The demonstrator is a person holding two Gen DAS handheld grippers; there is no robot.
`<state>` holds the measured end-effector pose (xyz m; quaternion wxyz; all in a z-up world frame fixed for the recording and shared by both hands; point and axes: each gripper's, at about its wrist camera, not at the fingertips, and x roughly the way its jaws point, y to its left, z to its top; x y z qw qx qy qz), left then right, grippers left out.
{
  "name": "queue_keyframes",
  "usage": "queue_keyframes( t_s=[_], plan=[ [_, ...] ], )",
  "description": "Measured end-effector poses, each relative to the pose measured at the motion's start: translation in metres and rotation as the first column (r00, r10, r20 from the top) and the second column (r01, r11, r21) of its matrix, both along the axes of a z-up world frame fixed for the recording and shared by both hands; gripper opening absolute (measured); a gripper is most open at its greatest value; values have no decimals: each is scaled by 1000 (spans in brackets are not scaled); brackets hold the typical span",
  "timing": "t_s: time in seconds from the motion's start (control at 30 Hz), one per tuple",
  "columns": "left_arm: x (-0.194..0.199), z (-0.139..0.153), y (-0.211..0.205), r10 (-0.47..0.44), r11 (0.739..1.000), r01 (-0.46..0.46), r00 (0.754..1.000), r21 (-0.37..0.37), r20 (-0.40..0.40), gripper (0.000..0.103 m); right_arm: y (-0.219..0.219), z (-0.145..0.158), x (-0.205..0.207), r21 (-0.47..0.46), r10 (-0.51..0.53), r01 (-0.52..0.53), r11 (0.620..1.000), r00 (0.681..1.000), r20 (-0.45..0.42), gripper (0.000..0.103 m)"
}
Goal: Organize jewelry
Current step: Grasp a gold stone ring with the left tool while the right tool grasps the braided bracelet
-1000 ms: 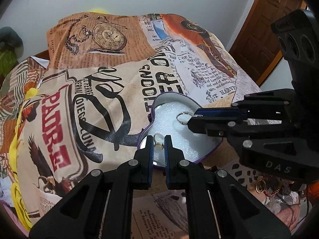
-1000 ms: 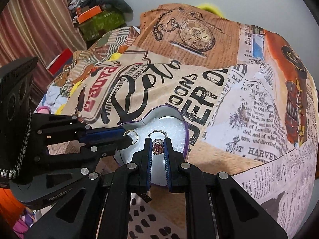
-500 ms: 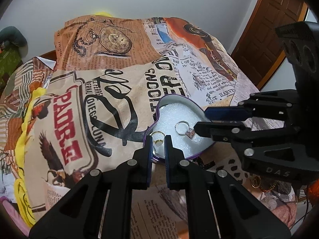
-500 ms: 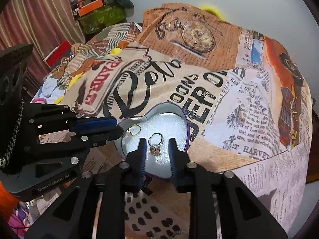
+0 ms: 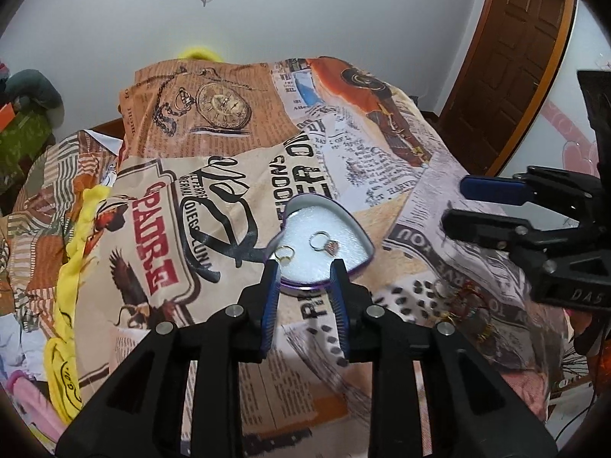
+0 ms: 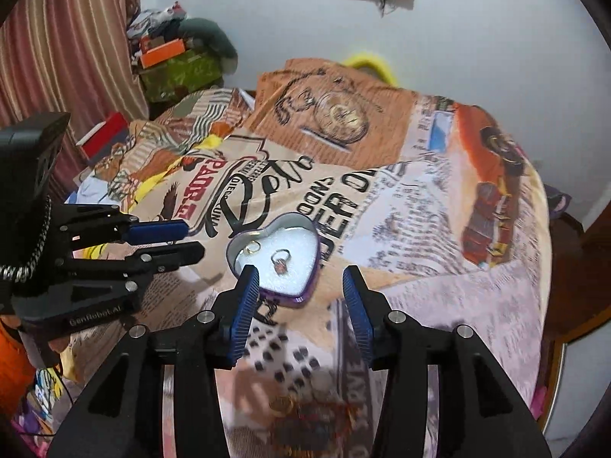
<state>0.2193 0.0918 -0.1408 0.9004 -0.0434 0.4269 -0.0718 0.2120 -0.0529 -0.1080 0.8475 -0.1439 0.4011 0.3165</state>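
left gripper (image 5: 304, 269) and right gripper (image 6: 301, 274) jaws just opening, both empty. thin gold ring (image 5: 284, 253) and pink-stone silver ring (image 5: 324, 241) lie apart in heart-shaped purple tin (image 5: 359, 225).

Support: bed (image 5: 439, 198) covered by a printed cloth (image 5: 236, 175) with newspaper text, a pocket-watch picture and an eagle.
On the cloth, middle: heart-shaped tin (image 5: 357, 225), open, purple outside, white foam inside.
On the cloth, near edge: small heap of jewelry (image 5: 458, 305), gold and red pieces, blurred, apart from the tin.
Left side of the bed: yellow fabric (image 5: 68, 286) showing from under the cloth edge.
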Motion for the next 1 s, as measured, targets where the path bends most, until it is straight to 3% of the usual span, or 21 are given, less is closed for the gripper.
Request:
queue_keyframes(
  t_s=[0.13,0.37,0.6,0.87,0.97,1.0],
  plan=[
    [-15,7,-8,-4,1000,3,1000,8,21,36,-21,6,-11,27,-37,36,999,999,13,42],
    [-30,2,-32,-37,999,37,999,2,-2,37,-61,0,-24,54,-108,108,993,994,-9,42],
    [-37,-21,-63,-95,995,94,994,-16,-61,37,-90,-25,-36,58,-142,146,988,988,-67,42],
    [-39,-43,-88,-147,989,147,983,-13,-105,37,-91,-56,-45,25,-112,116,993,987,-119,42],
    [-36,-45,-95,-158,987,158,982,-13,-100,32,-86,-65,-45,7,-97,99,995,987,-128,42],
    [-34,-46,-97,-165,986,164,981,-15,-103,25,-84,-69,-45,-3,-88,89,996,987,-131,42]
  ],
)
